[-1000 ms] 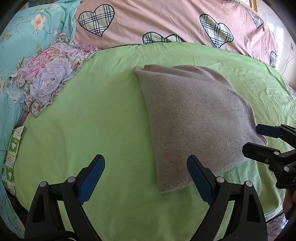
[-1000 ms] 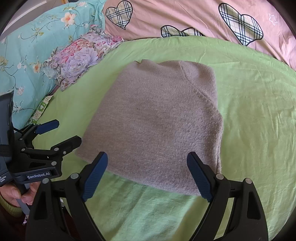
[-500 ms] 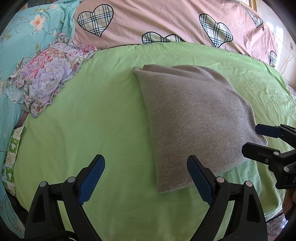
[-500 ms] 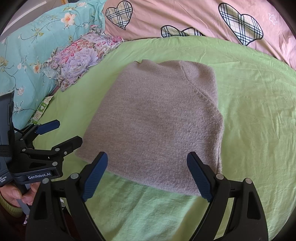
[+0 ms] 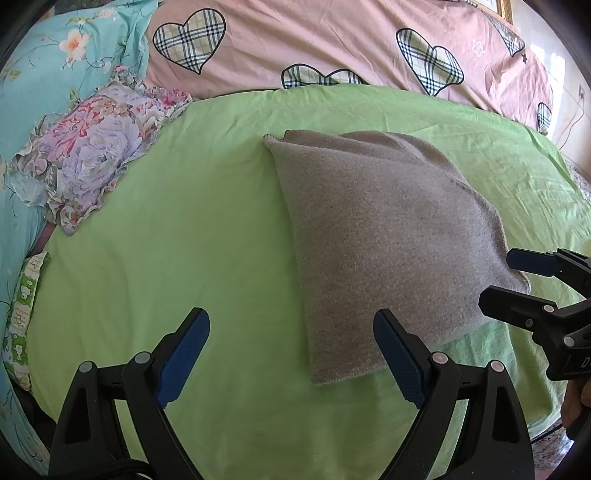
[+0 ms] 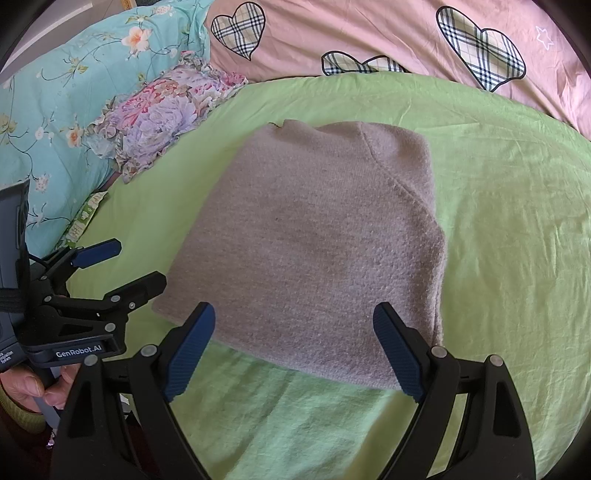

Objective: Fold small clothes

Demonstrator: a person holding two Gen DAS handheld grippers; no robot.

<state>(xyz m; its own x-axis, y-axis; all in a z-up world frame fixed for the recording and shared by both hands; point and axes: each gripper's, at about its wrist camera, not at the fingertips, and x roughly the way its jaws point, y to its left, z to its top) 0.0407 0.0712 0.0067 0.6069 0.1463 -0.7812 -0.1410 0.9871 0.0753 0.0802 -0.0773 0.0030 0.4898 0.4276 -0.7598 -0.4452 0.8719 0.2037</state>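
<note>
L wrist view:
L gripper [image 5: 291,354]: jaws spread wide, nothing between; hangs over bare sheet, L of sweater. Lower body cut off by frame.
Sweater [image 5: 384,243]: grey knit, folded, flat on green sheet [image 5: 184,236]; near corner sits just beyond the L gripper's right pad [image 5: 397,360].
R gripper [image 5: 517,280]: enters at R edge, jaws apart, tips at sweater's near-R corner; contact w/ cloth can't be told. Body mostly cut off.
Pillow [image 5: 85,162]: floral, far L; partly over blue bedding.

R wrist view:
R gripper [image 6: 293,352]: jaws spread wide, empty; both pads over sweater's near hem, touching or not unclear.
Sweater [image 6: 317,243]: centre of sheet [image 6: 509,229], near edge partly hidden behind pads.
L gripper [image 6: 129,266]: at L, jaws open, lower tip just beside sweater's L corner. Holder's hand [image 6: 29,387] only partly seen.
Quilt [image 6: 369,33]: pink w/ plaid hearts, far side; top cut off.
</note>
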